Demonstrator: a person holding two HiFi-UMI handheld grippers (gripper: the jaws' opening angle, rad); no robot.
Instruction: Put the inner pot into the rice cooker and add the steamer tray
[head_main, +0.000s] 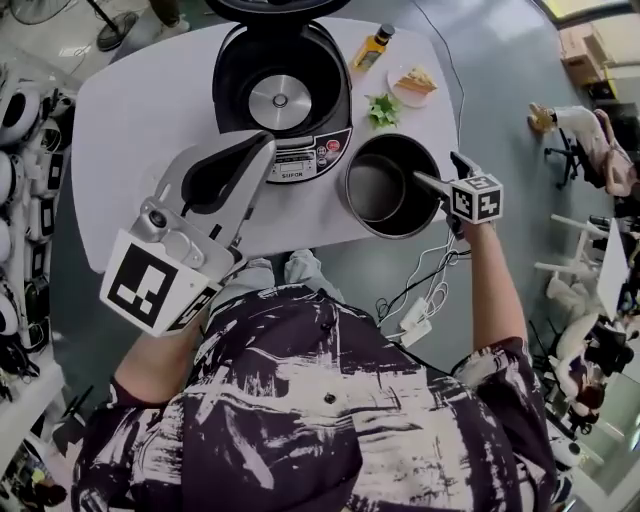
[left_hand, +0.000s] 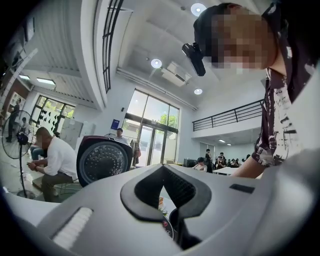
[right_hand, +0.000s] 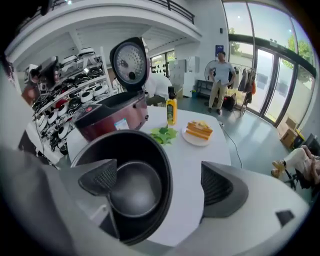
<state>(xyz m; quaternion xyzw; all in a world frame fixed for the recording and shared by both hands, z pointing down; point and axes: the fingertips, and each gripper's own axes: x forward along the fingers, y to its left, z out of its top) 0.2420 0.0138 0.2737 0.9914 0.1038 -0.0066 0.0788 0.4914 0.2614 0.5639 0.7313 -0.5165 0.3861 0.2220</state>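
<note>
The black inner pot (head_main: 392, 185) stands on the white table (head_main: 130, 110) near its front edge, right of the open rice cooker (head_main: 232, 85). The cooker's lid (right_hand: 129, 62) stands upright and its well holds only the silver heating plate (head_main: 280, 100). My right gripper (head_main: 445, 172) is open and straddles the pot's right rim. In the right gripper view, one of the right gripper's (right_hand: 160, 182) fingers hangs inside the pot (right_hand: 132, 192) and the other outside it. My left gripper (head_main: 262, 145) is raised in front of the cooker, shut on nothing (left_hand: 161, 167).
Behind the pot lie green leaves (head_main: 383, 108), a plate with a sandwich (head_main: 414, 82) and a yellow bottle (head_main: 372, 47). Cables (head_main: 428, 295) trail on the floor below the table's front edge. Shelves of appliances (head_main: 20, 150) line the left side.
</note>
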